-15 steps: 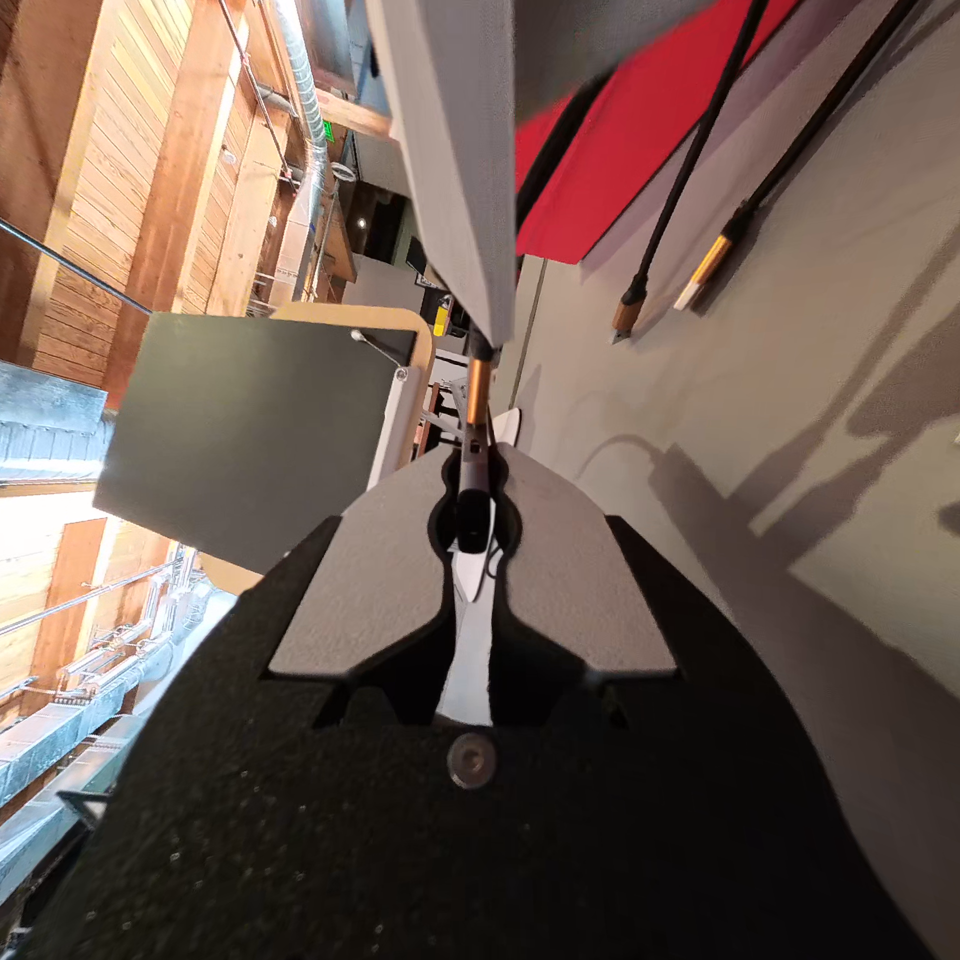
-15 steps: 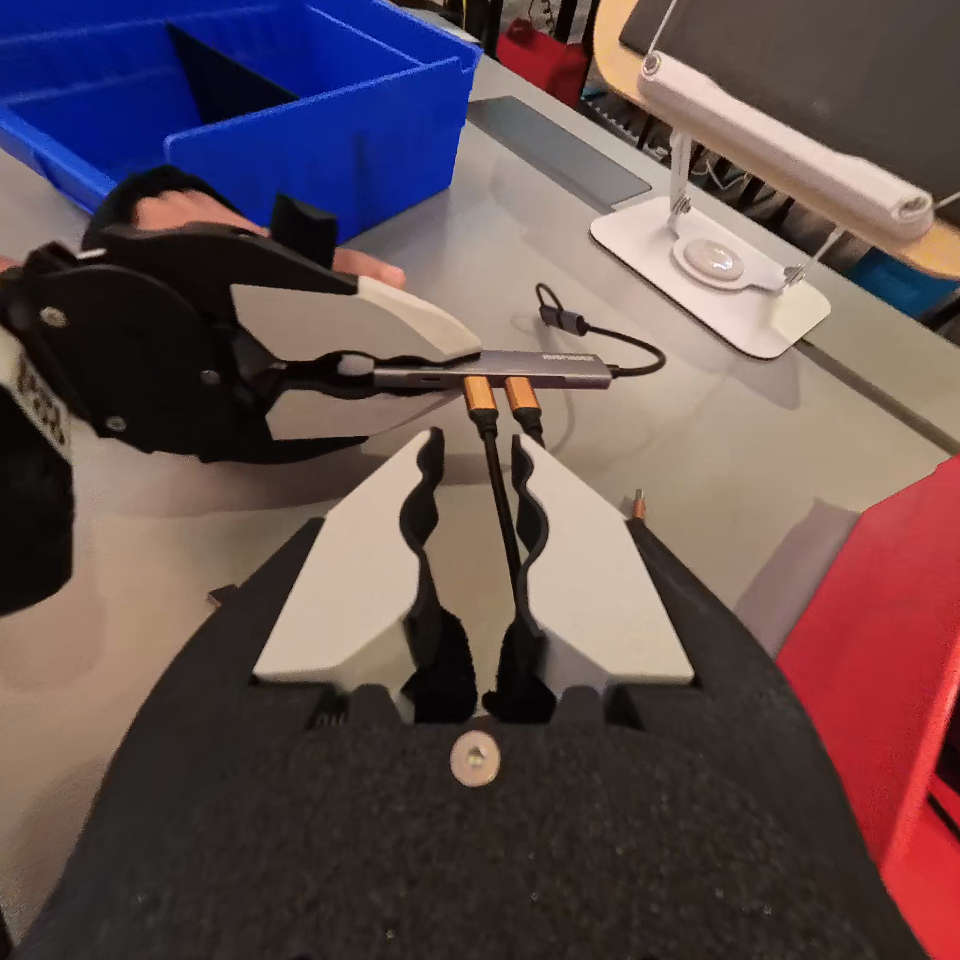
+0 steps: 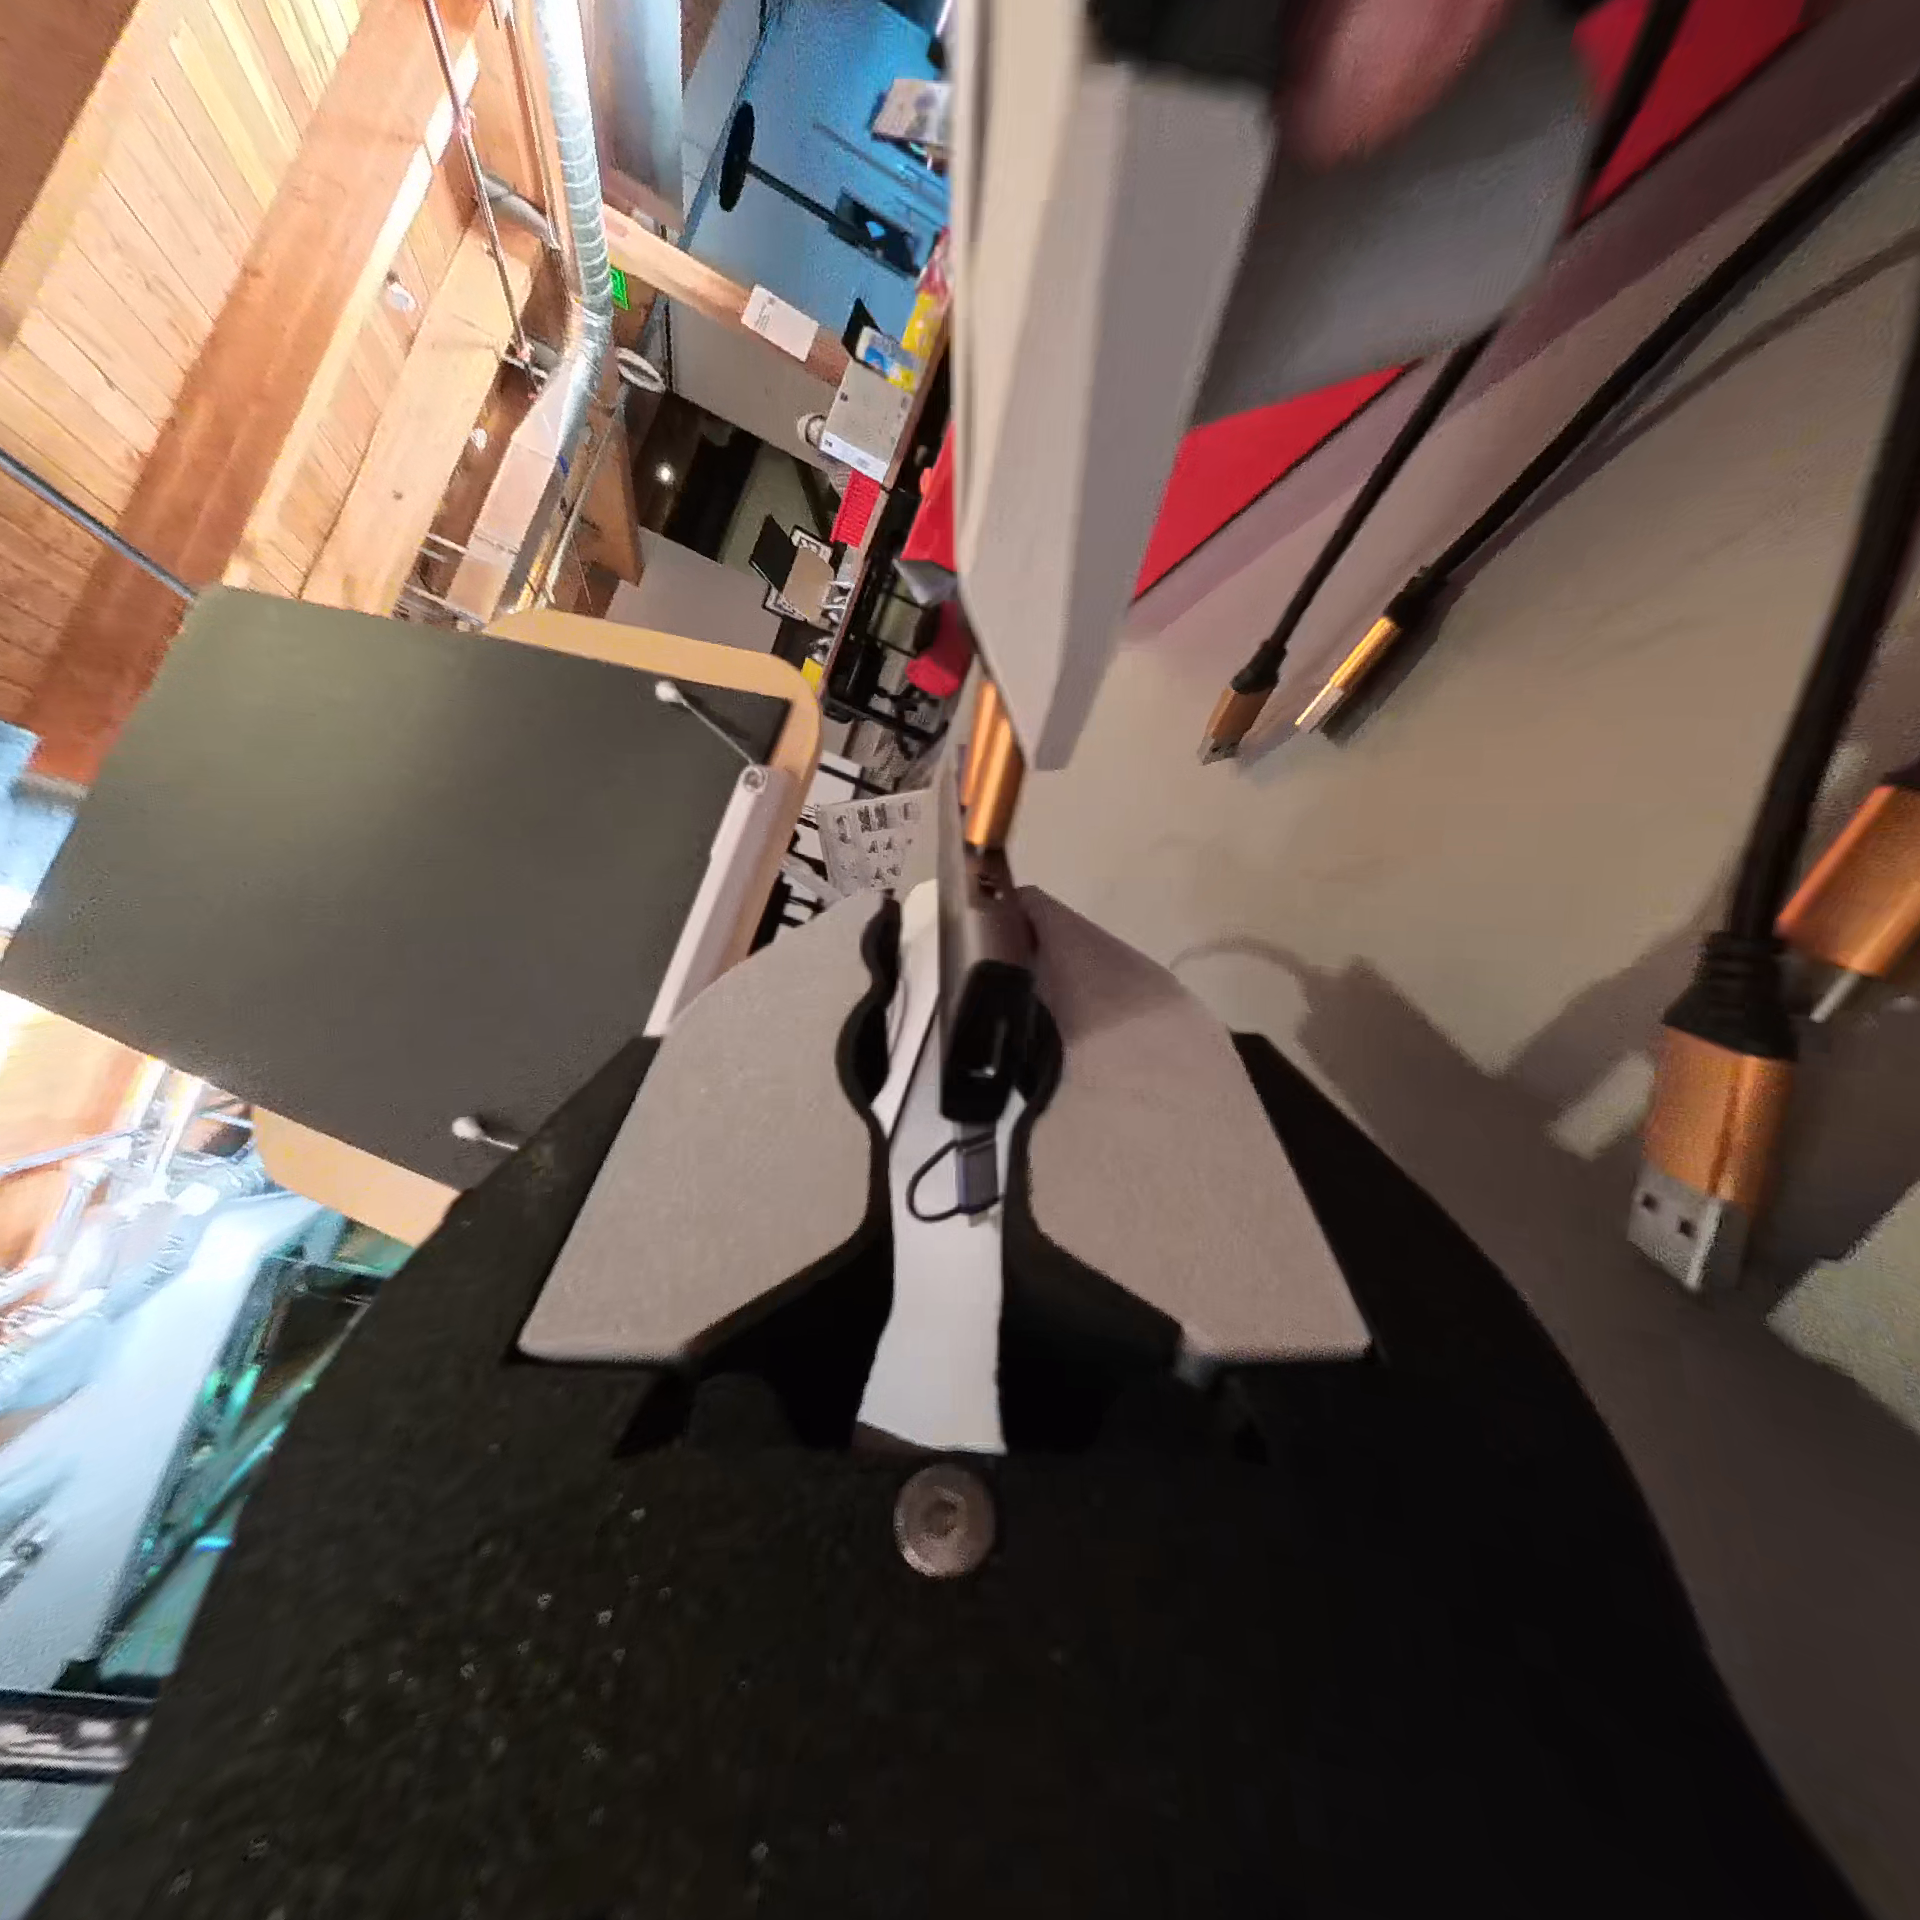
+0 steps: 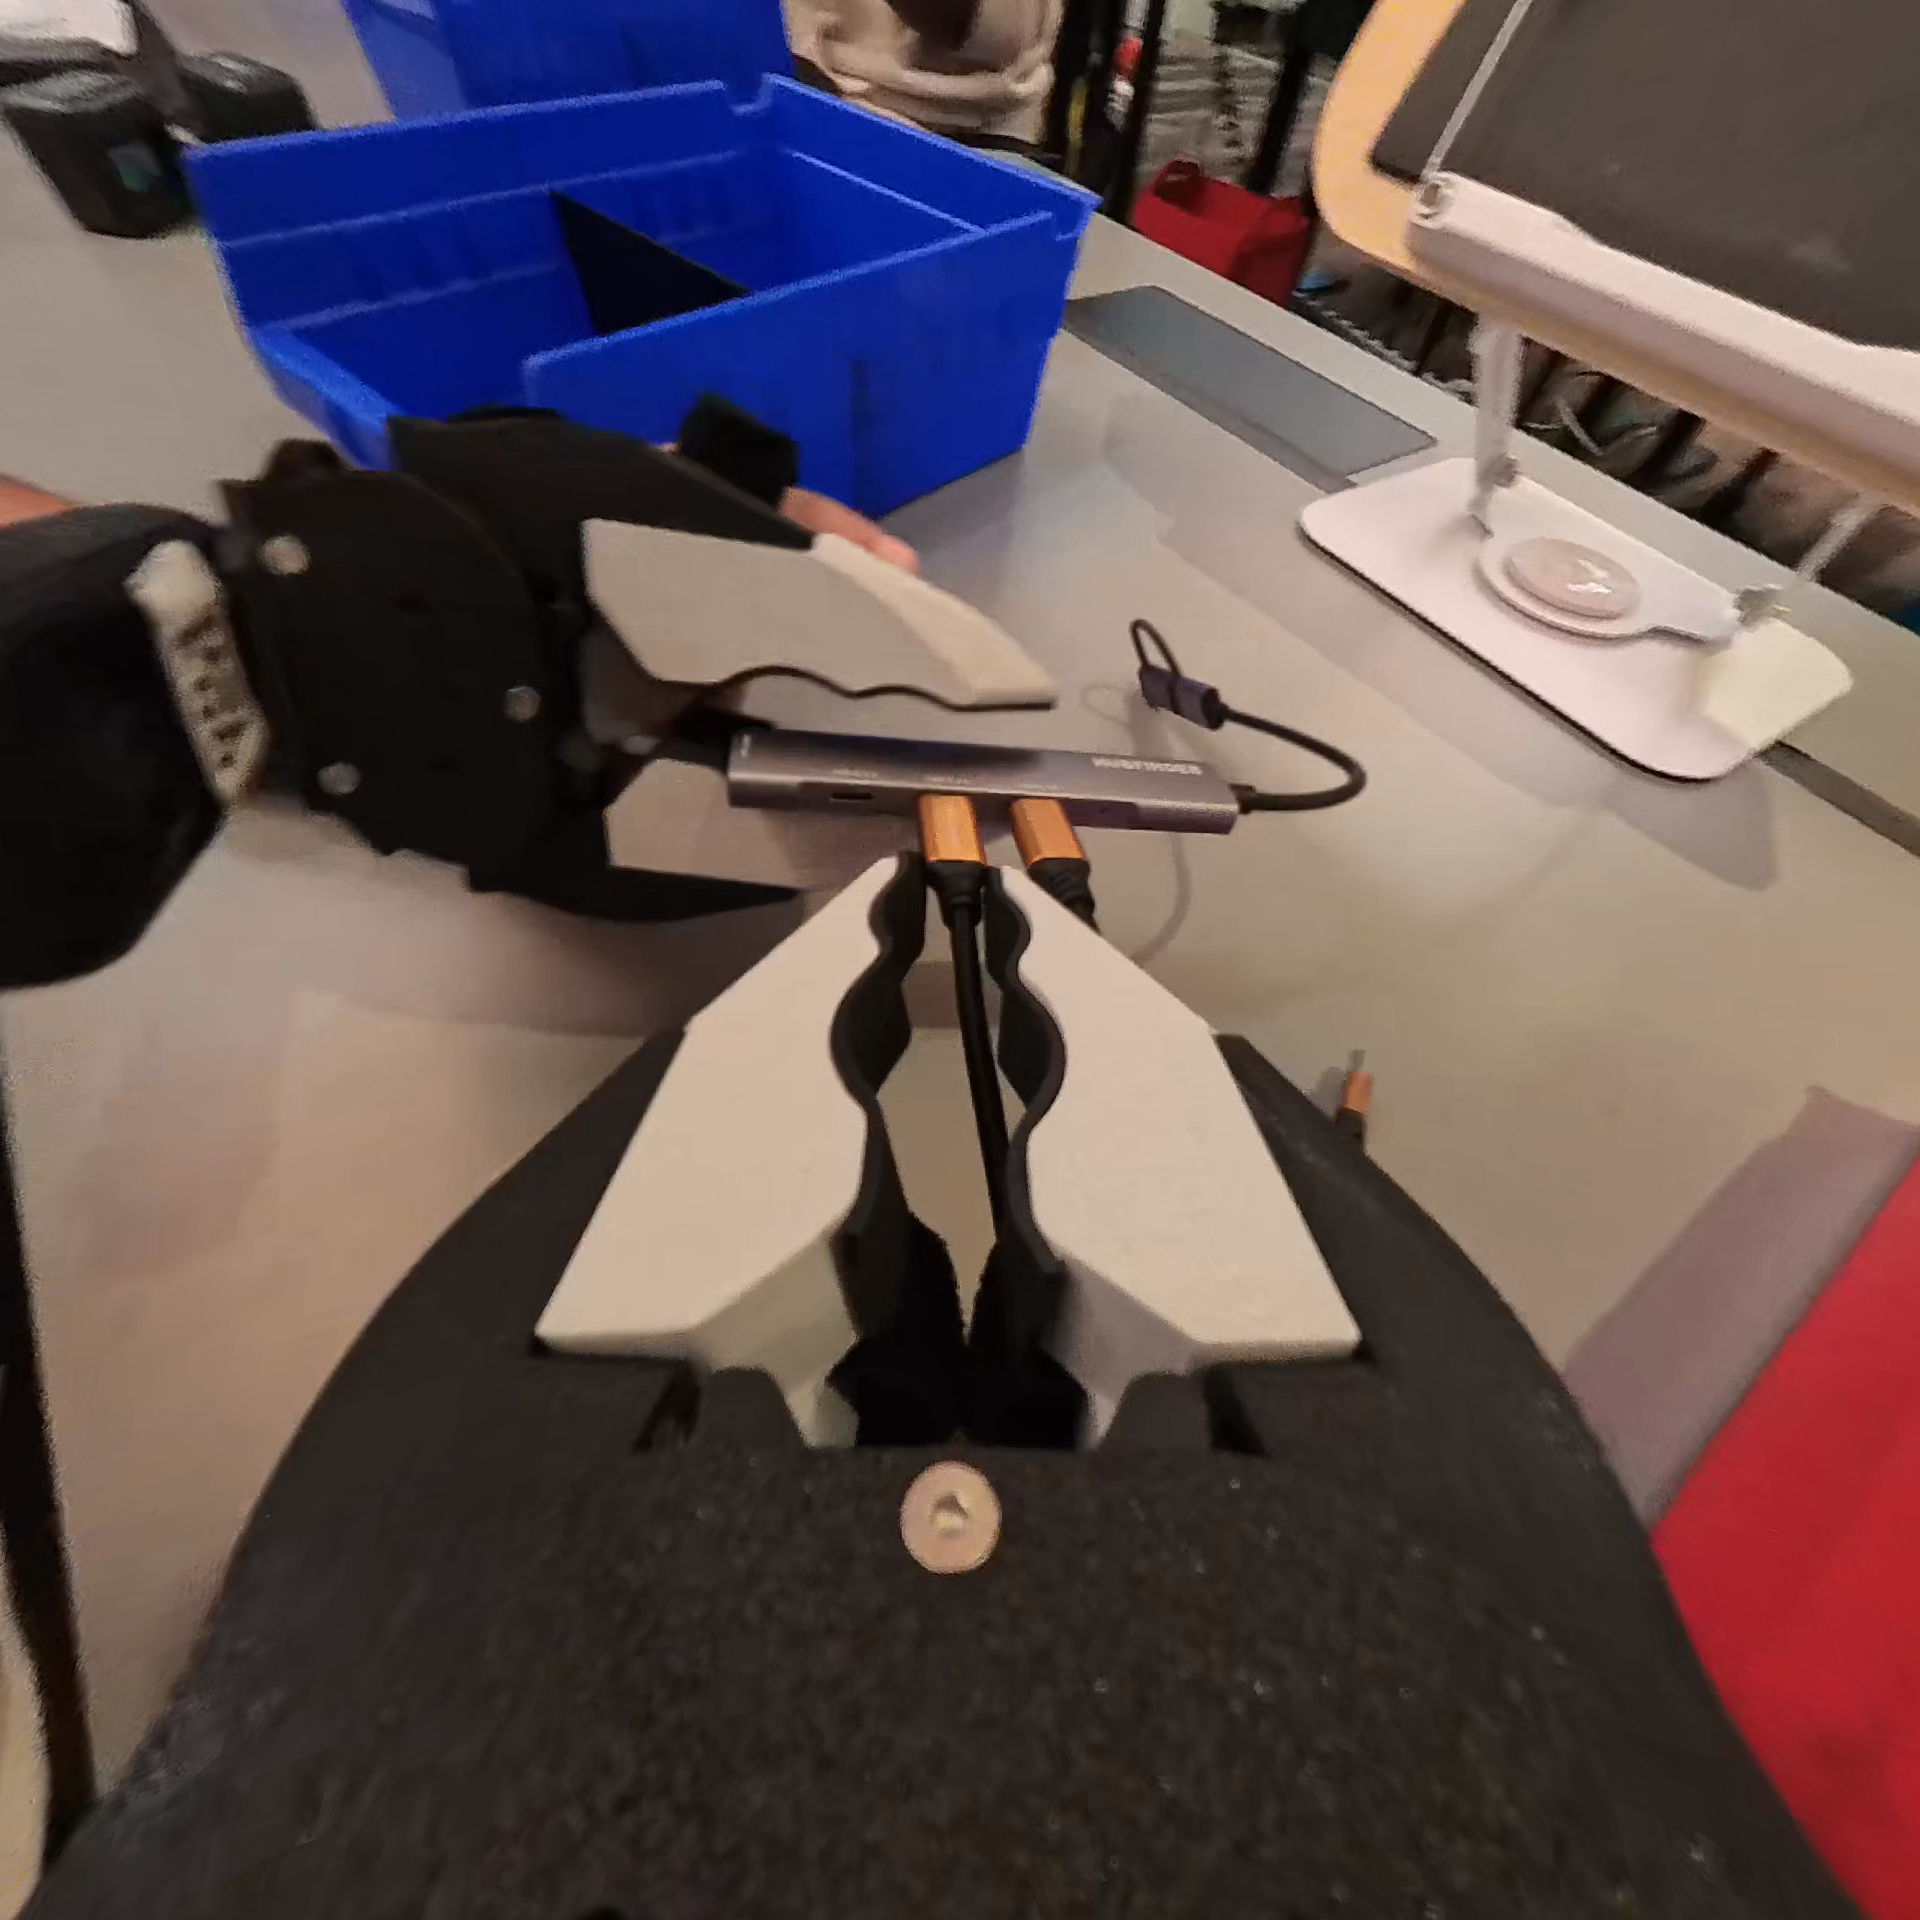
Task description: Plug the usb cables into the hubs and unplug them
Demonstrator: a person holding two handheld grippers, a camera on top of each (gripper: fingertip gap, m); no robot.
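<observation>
A grey USB hub [image 4: 1122, 795] lies low over the grey table [image 4: 1455, 987], with two orange plugs [image 4: 948, 826] in its side. My left gripper [image 4: 914, 779] is open around the hub's left end, its upper finger [image 4: 810, 623] lifted off it. In the left wrist view the hub [image 3: 961, 914] leans on one finger of my left gripper [image 3: 956, 914]. My right gripper [image 4: 956, 873] is open, its tips narrowly apart around the black cable [image 4: 977, 1039] just behind the left plug. One right finger [image 3: 1039, 416] shows in the left wrist view.
A blue divided bin [image 4: 790, 353] stands behind the left gripper. A white stand base [image 4: 1558, 623] sits at the back right, holding a dark panel [image 3: 364, 831]. A red mat [image 4: 1818, 1455] lies at the right. Loose orange-tipped cables [image 3: 1714, 1122] lie on the table.
My left gripper has opened and let go of the hub. My right gripper has moved forward to the plug and its jaws have narrowed around the cable.
</observation>
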